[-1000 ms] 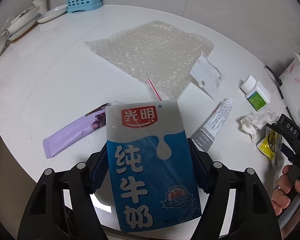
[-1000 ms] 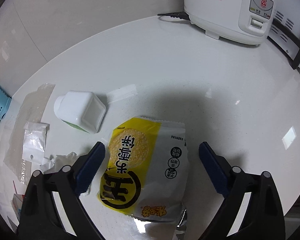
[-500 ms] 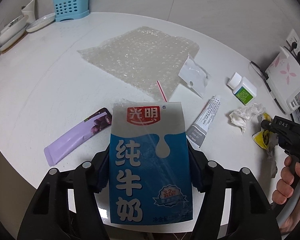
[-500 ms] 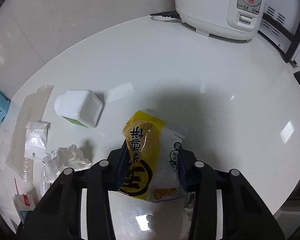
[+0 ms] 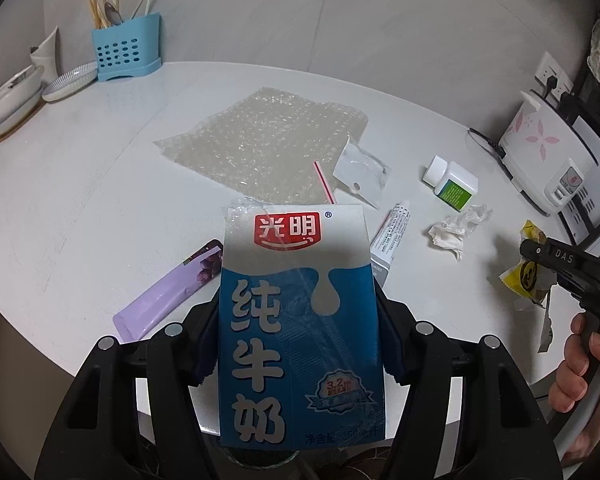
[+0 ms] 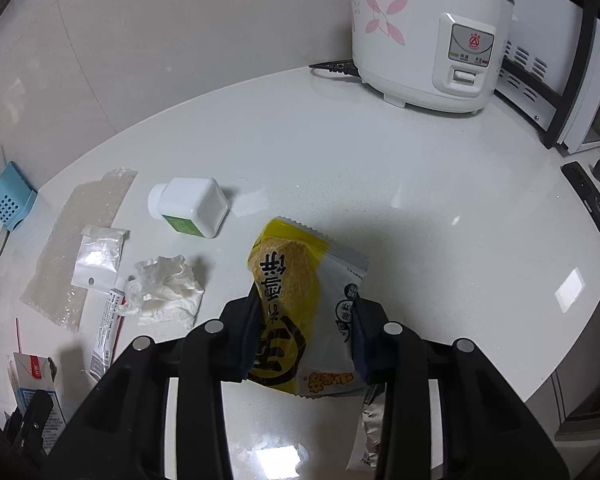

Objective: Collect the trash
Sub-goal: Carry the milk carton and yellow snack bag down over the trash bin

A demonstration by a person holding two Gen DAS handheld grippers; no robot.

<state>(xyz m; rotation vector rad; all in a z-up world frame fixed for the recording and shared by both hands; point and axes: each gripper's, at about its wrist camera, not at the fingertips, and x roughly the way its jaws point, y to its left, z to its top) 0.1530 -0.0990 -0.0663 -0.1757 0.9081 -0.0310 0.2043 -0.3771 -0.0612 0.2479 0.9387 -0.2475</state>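
You now have a piece of trash in each claw. Your right gripper (image 6: 304, 332), which a second ago stood wide on either side of the yellow snack wrapper (image 6: 300, 300) as it lay flat on the white table (image 6: 380, 168), has pinched in on it and its jaws are closing a little further; the pads press the packet from both sides, it has buckled into a fold, and it hangs clear of the tabletop. Your left gripper (image 5: 298, 332) grips the blue and white milk carton (image 5: 298, 320) by its two sides, as it did a second ago, with the carton upright between the fingers and carried higher above the table edge than before. That means two pieces are collected and ready to be carried off, though no bin shows in either view, so I cannot tell where they go. Still lying on the table are the bubble wrap sheet (image 5: 268, 148), the small clear plastic bag (image 5: 360, 168), the white pill bottle (image 5: 452, 182), the crumpled tissue (image 5: 456, 228), the small tube (image 5: 388, 236) and the purple stick sachet (image 5: 168, 292). The wrapper is thin and slippery, so keep the squeeze on it as you move.
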